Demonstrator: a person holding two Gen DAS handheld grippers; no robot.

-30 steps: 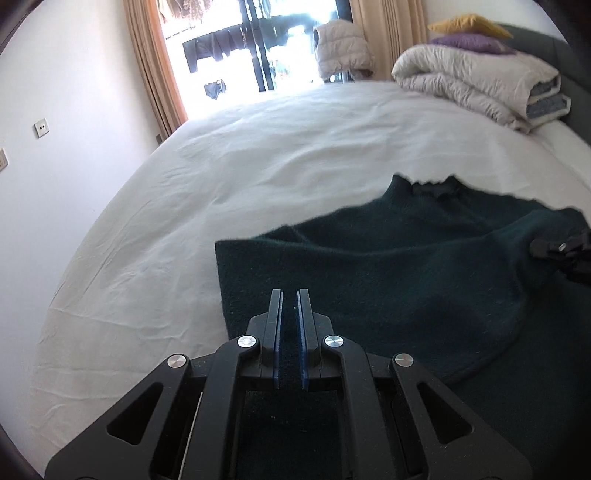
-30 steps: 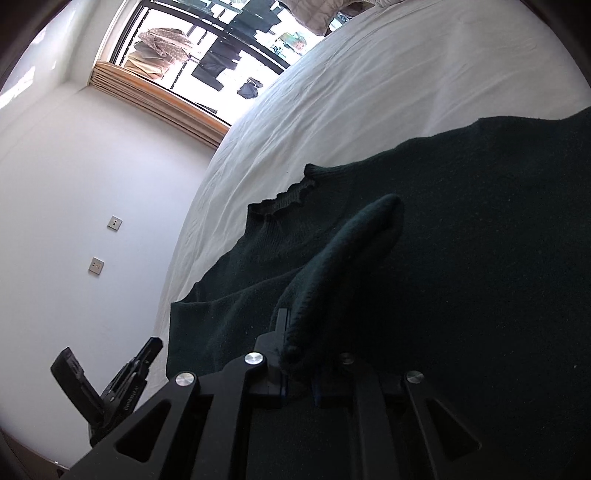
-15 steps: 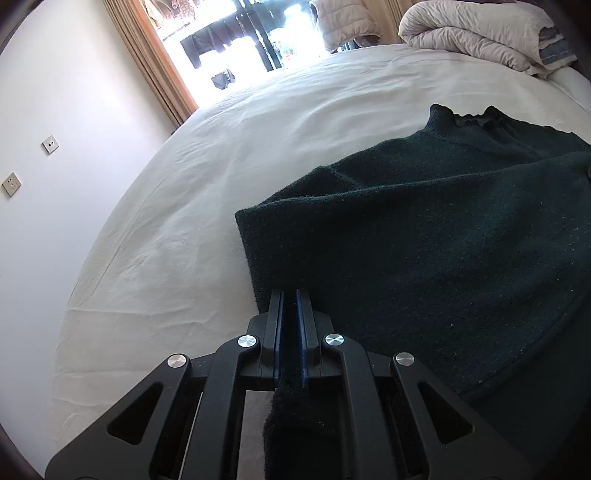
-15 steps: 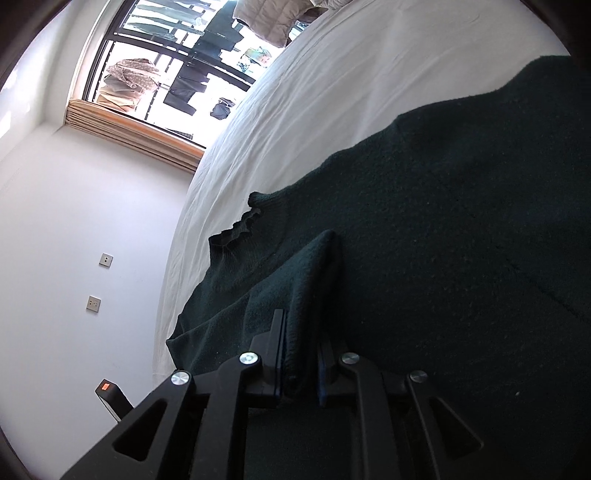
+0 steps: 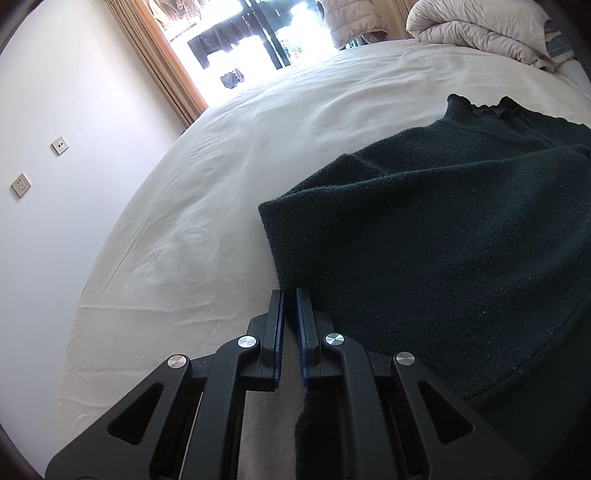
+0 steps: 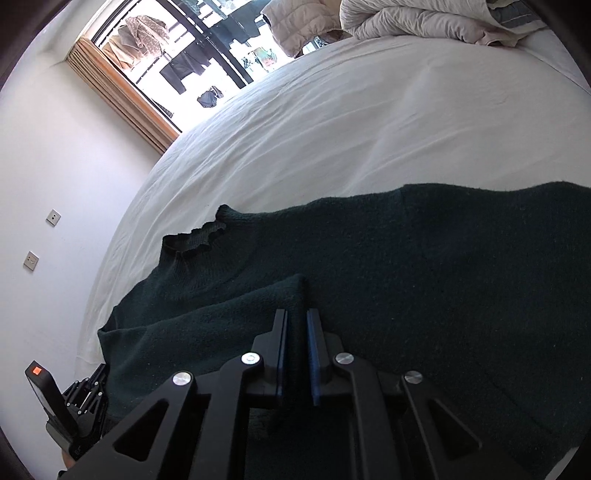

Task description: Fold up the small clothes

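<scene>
A dark green knit sweater (image 5: 424, 240) lies spread on the white bed sheet (image 5: 240, 166), its ruffled collar (image 5: 476, 109) at the far side. My left gripper (image 5: 290, 295) is low at the sweater's folded left edge. It is shut, and that edge runs into its tips. In the right wrist view the sweater (image 6: 424, 277) fills the foreground, collar (image 6: 195, 236) to the left. My right gripper (image 6: 295, 314) has a ridge of sweater fabric between its pads, and its jaws are closing on it. The left gripper (image 6: 94, 380) shows at the lower left of that view.
A bundled pale duvet (image 5: 480, 33) sits at the far right of the bed. A bright window with hanging clothes (image 6: 177, 66) is behind. The white wall with sockets (image 5: 59, 146) borders the bed's left edge. Bare sheet (image 6: 332, 129) stretches beyond the sweater.
The left gripper has sunk toward the bed and the sweater's edge has come down with it. The raised fold in the right gripper has dropped low over the sweater's body.
</scene>
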